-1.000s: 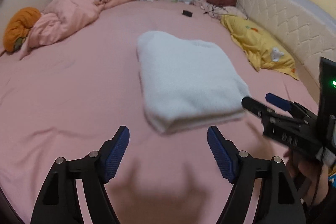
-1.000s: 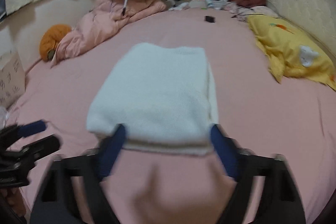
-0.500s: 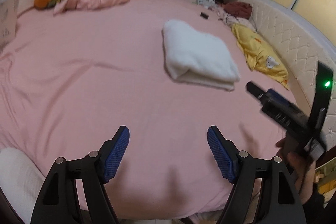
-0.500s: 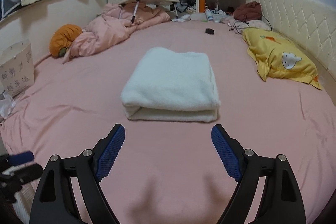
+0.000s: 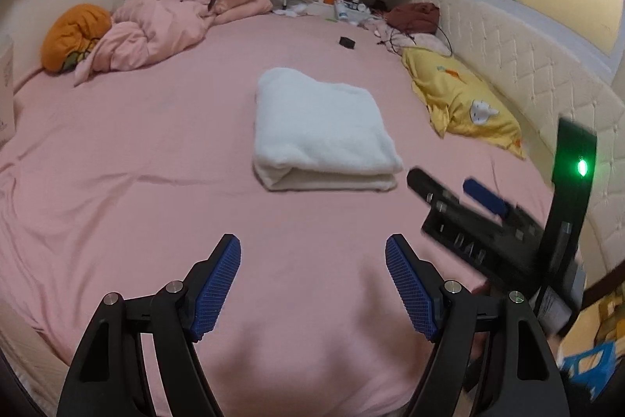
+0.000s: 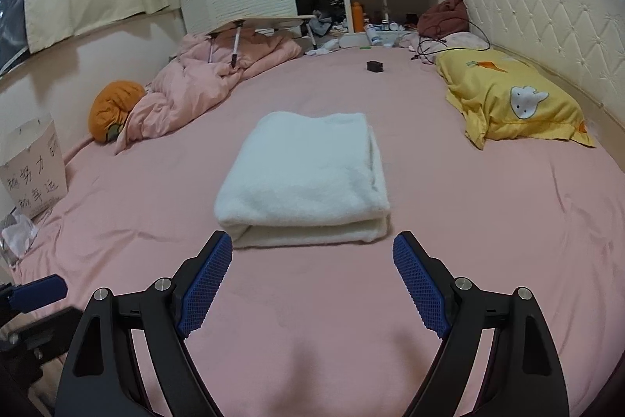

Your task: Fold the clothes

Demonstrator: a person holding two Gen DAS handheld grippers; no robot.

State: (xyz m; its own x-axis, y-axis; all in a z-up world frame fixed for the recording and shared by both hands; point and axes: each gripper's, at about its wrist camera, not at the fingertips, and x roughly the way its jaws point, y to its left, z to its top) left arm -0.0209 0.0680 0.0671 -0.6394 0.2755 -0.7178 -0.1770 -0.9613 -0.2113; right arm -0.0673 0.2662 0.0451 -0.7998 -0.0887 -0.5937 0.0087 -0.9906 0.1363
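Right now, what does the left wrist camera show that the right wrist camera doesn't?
Only the left wrist view shows the right gripper from the side, open, with a green light behind it. Only the right wrist view shows the paper bag with writing at the bed's edge. Both show the folded white garment lying free on the pink bed, the yellow pillow and the orange cushion.

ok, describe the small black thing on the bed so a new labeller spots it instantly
Start from the pink bed sheet and look past the folded white garment toward the far edge. There, alone on bare sheet, lies the small black object, left of the yellow pillow. It is the only dark, boxy item; what it is cannot be told.
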